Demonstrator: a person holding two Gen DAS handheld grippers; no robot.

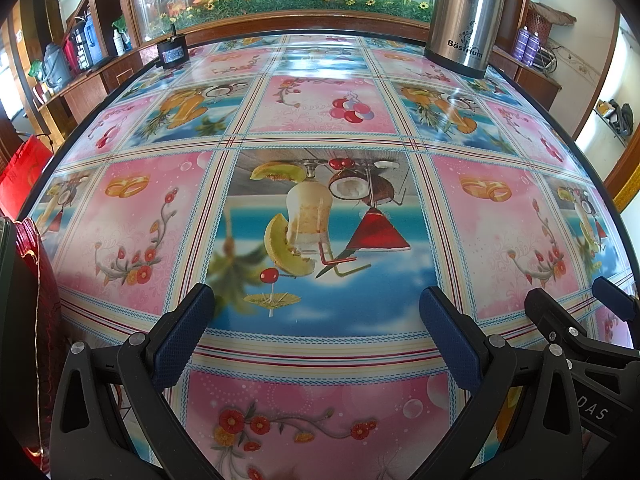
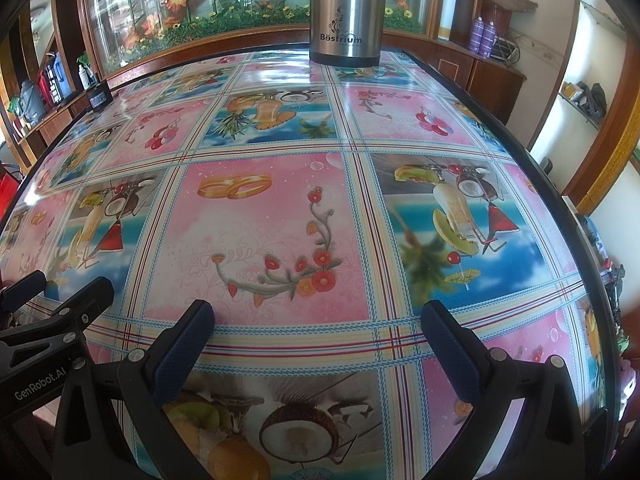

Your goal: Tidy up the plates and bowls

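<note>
We hold both grippers, left (image 1: 316, 320) and right (image 2: 318, 326), released and empty, low over the worktop (image 1: 320, 120), probably ready to start. No plates or bowls show in either view. The flask (image 2: 346, 12) stands at top; only the left view shows a red cushion (image 1: 36, 280) at lower left.

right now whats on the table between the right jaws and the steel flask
Nothing stands there. In the right wrist view, only bare patterned tablecloth runs from the open right gripper to the flask at the far edge.
</note>
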